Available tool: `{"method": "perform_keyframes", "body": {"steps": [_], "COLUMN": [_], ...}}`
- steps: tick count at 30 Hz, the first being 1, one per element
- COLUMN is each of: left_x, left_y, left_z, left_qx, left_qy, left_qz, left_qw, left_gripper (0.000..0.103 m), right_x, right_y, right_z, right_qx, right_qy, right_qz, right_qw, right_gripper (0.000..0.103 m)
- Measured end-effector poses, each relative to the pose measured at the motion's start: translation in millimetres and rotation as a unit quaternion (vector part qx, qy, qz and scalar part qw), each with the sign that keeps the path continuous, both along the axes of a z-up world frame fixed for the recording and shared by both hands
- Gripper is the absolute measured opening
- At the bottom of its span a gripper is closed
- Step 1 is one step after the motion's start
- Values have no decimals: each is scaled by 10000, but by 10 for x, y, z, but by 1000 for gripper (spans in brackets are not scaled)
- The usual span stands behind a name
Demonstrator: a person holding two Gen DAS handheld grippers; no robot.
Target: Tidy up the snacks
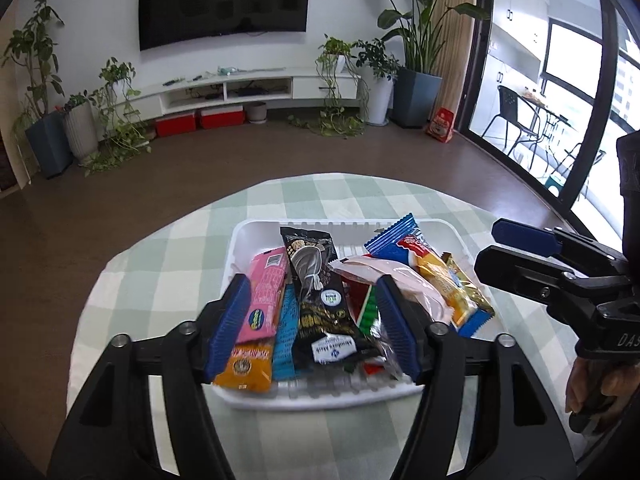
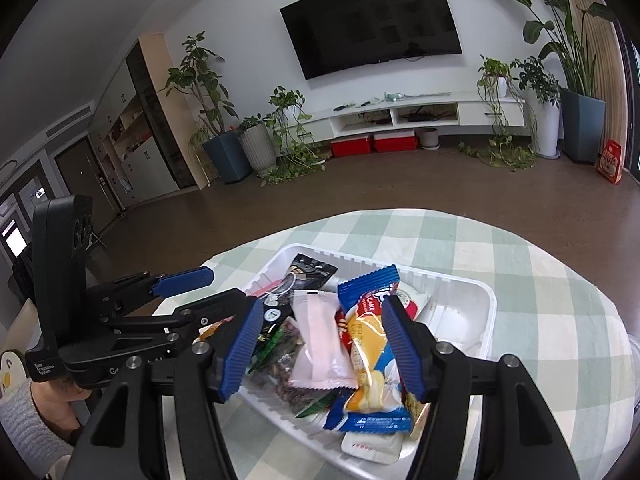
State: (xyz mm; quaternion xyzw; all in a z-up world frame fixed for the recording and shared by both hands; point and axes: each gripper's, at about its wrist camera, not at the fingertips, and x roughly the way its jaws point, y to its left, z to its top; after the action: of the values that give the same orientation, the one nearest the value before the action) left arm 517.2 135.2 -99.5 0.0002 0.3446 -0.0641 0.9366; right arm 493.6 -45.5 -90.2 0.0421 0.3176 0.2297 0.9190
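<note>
The left wrist view looks forward and down between its own blue-padded fingers, close above the near edge of the white ribbed plastic tray (image 1: 240, 240) of wrapped snacks on the round table with the green-and-white checked cloth (image 1: 160, 264). It faces the wall-mounted black television (image 1: 224, 0). The right wrist view sits just as close over the same tray (image 2: 486, 320), set further toward the tray's right end and apparently angled a little leftward. Both share the tray, the table (image 2: 540, 272), the television (image 2: 372, 20), and each shows the other gripper at its edge.
</note>
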Motion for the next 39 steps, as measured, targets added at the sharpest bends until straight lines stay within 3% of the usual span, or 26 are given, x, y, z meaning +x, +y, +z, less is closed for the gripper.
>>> {"method": "perform_keyframes", "body": {"steps": [8,19,28,39], "left_x": [-766,-1888,-2682,-3271], "left_y": [-180,-407,-710,-946], "left_z": [234,501,758,828], "left_qx": [349,273,446,530], "left_qy": [-376,-737,-1212,-1411], "left_qz": [179,527,625,653], "left_qw": [9985,9955,9897,9864], "left_gripper": [75,86,89,89], "right_x": [-591,-1710,-2303,-2691], "right_y": [-28,-354,-587,-750], "right_z": [219,326,214,-3], "right_qx": [-98,-102,-65,-31], "right_qy": [-467,-1060,-1150,-1206], "right_qz": [-93,-859,-1292,-1592], "right_qw": [9988,9906,9849,9799], "right_gripper": [85,102,103,103]}}
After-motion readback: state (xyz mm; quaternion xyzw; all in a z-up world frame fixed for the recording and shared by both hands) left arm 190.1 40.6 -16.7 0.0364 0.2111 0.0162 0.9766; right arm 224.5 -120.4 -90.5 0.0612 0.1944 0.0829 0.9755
